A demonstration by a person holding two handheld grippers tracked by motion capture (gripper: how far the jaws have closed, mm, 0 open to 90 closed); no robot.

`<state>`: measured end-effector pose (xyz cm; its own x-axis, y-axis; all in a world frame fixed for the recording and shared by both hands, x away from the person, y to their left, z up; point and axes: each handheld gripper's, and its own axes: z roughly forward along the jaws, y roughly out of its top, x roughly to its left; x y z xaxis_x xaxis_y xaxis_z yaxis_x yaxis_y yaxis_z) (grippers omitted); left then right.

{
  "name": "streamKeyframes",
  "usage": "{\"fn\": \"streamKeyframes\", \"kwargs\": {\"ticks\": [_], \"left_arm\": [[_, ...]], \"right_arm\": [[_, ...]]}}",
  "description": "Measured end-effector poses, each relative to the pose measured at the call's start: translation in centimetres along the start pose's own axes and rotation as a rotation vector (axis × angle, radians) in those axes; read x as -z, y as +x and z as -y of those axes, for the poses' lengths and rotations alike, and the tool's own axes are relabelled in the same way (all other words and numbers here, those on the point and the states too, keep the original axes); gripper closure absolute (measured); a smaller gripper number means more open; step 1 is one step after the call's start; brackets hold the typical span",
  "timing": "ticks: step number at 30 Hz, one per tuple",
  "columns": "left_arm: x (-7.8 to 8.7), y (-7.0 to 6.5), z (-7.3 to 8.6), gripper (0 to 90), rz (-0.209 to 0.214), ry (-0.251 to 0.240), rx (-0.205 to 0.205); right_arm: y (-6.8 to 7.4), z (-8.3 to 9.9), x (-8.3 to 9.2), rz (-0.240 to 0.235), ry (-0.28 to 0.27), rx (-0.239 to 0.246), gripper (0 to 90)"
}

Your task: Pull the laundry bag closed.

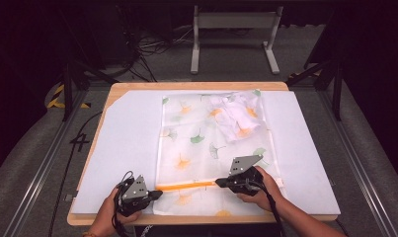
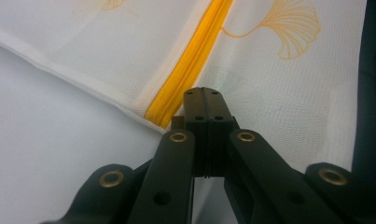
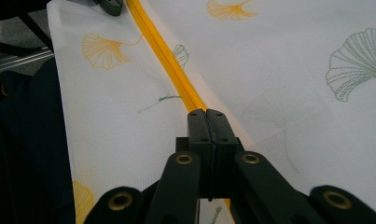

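Grippers pinched along a laundry bag's zipper

Both hands reach in from the table's near edge. Left gripper (image 1: pixel 156 194) has its jaws pressed together at the orange zipper's (image 1: pixel 186 185) left end; right gripper (image 1: pixel 220 183) is closed on the zipper farther right. White ginkgo-print mesh bag (image 1: pixel 196 143) lies flat on a white mat (image 1: pixel 122 143), crumpled cloth (image 1: pixel 236 116) inside near its far corner.

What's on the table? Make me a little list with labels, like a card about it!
Big thing: white mesh bag with leaf prints, flat on a white mat
Zipper: orange zipper, running across the near end
Inside the bag: a crumpled white cloth at the far right
Left gripper: jaws together at the zipper's left end
Right gripper: jaws together on the zipper
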<state>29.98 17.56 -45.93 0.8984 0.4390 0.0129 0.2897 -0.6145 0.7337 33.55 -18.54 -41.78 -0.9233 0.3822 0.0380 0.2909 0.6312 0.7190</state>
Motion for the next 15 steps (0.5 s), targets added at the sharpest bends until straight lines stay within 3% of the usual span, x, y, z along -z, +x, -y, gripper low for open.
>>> {"fn": "streamKeyframes", "kwargs": {"ticks": [15], "left_arm": [[0.0, 0.1, 0.0, 90.0, 0.004, 0.003, 0.004]], "right_arm": [[-0.8, 1.3, 1.9, 0.016, -0.017, -0.027, 90.0]]}}
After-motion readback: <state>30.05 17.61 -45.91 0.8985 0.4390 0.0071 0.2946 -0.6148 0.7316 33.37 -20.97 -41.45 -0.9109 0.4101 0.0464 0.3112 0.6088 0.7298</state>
